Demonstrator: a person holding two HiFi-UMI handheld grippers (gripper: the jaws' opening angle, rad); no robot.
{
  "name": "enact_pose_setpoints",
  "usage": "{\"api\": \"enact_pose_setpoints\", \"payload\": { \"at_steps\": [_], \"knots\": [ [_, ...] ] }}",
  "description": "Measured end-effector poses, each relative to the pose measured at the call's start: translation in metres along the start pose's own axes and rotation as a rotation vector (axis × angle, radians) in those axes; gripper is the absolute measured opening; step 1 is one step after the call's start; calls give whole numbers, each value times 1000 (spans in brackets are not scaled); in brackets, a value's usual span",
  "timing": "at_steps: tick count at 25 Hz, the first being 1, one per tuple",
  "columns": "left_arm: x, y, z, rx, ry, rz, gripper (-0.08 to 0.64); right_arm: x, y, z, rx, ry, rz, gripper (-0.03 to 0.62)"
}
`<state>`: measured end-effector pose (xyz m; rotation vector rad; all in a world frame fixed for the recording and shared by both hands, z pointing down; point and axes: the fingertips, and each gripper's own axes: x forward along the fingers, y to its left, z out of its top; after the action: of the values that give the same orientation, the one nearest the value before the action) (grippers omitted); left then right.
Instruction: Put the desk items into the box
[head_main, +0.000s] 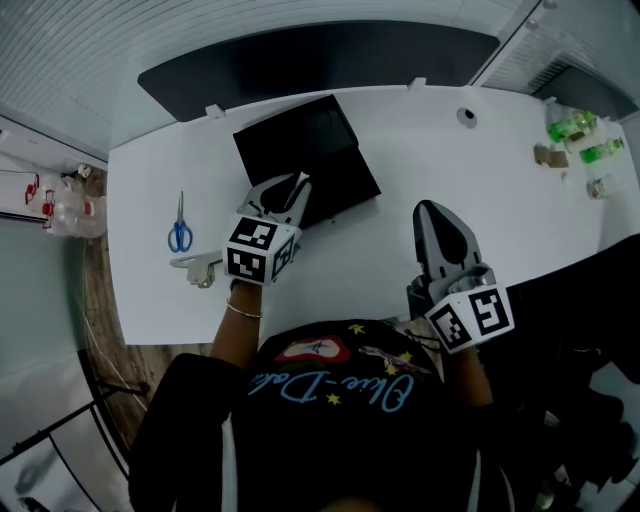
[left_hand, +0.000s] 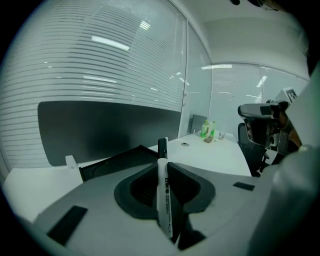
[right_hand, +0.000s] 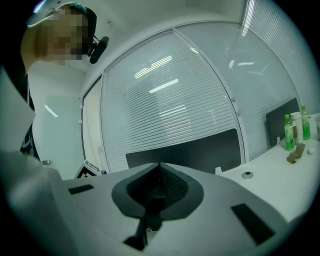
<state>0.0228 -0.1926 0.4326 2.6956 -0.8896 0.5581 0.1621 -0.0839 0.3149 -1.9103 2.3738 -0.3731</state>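
Observation:
My left gripper (head_main: 297, 186) is shut on a white marker (left_hand: 164, 195) with a black cap, which stands upright between the jaws. It hovers at the near edge of the open black box (head_main: 305, 158), whose rim (left_hand: 116, 163) shows just beyond the jaws in the left gripper view. Blue-handled scissors (head_main: 180, 231) lie on the white desk (head_main: 400, 150) to the left, with a small grey item (head_main: 199, 269) near the front edge. My right gripper (head_main: 431, 212) is shut and empty, held over the desk's front right; its jaws meet at the tip (right_hand: 160, 166).
Green bottles (head_main: 577, 127) and small items stand at the desk's far right corner, also in the right gripper view as bottles (right_hand: 288, 133). A round cable grommet (head_main: 467, 116) sits at the back. A dark panel (head_main: 320, 58) runs behind the desk.

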Motion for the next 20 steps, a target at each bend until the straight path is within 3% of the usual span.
{"api": "enact_pose_setpoints", "payload": {
  "at_steps": [20],
  "knots": [
    [51, -3, -55, -12, 218, -98, 71, 10, -27, -17, 59, 33, -82, 11]
  ]
}}
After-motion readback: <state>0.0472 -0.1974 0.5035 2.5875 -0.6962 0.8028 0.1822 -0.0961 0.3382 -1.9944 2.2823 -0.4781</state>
